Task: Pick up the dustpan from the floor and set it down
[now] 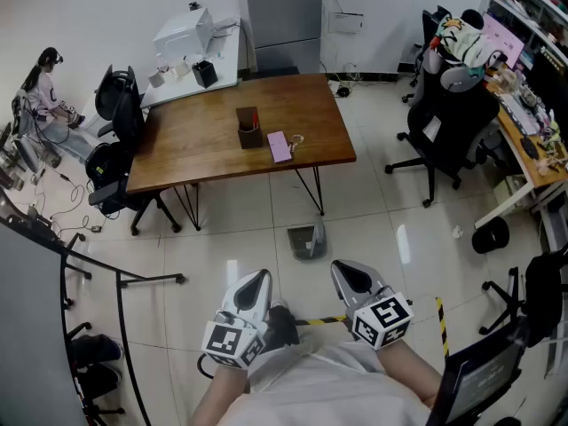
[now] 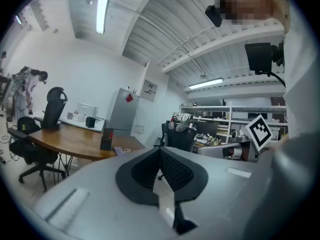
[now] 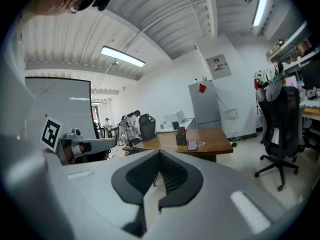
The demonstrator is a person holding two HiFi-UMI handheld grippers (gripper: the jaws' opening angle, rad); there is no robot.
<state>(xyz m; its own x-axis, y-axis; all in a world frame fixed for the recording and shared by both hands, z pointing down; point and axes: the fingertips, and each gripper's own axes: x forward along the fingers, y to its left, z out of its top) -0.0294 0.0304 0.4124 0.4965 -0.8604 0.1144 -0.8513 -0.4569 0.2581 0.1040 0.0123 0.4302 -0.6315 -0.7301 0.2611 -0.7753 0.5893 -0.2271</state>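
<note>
Tiled floor [image 1: 226, 229] bears a grey dustpan [image 1: 308, 240] near the wooden table [image 1: 222, 136].

Dustpan [image 1: 308, 240]: grey, on the tiled floor at 12 o'clock from the person, near the table's front right leg, well apart from both grippers.
Left gripper [image 1: 256, 280]: at 7 o'clock of the dustpan, tip pointing ahead, jaws look drawn together.
Right gripper [image 1: 348, 273]: at 5 o'clock of the dustpan, jaws look drawn together.
Wooden table [image 1: 200, 145]: at 11 o'clock beyond the dustpan.
Pen holder [image 1: 248, 130]: dark, upright at mid-table.
Pink flat item [image 1: 279, 145]: at the holder's 4 o'clock, just beside it.
Office chair [image 1: 448, 127]: black, at 2 o'clock.
Striped tape [image 1: 441, 322]: on the floor at the right gripper's 4 o'clock.
</note>
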